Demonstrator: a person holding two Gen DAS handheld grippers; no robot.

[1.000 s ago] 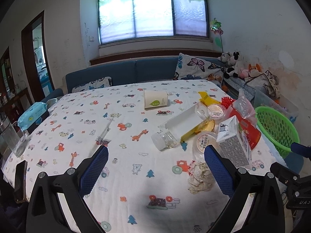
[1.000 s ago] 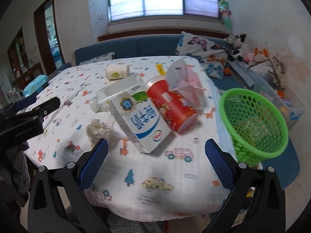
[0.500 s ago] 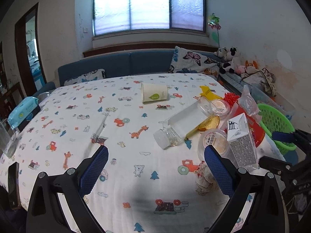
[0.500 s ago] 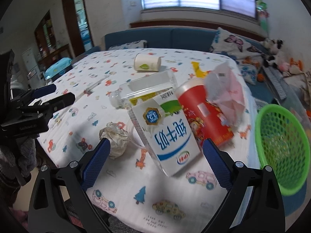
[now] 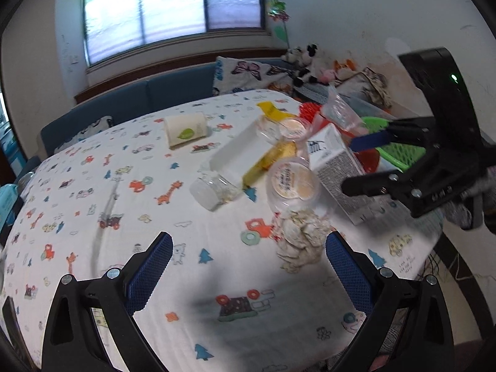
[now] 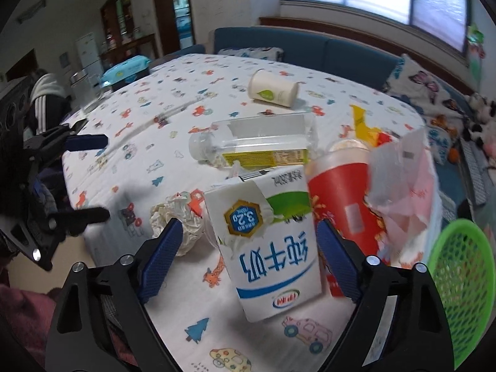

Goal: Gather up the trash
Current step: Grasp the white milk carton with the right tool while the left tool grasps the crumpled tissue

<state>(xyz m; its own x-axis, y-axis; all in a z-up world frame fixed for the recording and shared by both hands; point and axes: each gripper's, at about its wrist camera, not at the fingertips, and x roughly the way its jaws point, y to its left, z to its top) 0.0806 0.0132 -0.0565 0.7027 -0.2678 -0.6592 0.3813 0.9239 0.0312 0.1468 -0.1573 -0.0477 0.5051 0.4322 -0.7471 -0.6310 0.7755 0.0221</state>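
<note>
The right gripper (image 6: 246,248) straddles the milk carton (image 6: 269,245) lying at the near edge of the table (image 6: 173,99); its jaws have just been closing, yet a gap shows on both sides of the carton and the pads do not press it. The left gripper (image 5: 248,260) hangs released and empty above the cloth, with a crumpled paper ball (image 5: 302,238) just beside its right finger. Behind the carton lie a red cup (image 6: 344,198), a clear bottle (image 6: 257,142) and a paper cup (image 6: 272,88), and the green basket (image 6: 462,282) stands off the table's right end.
</note>
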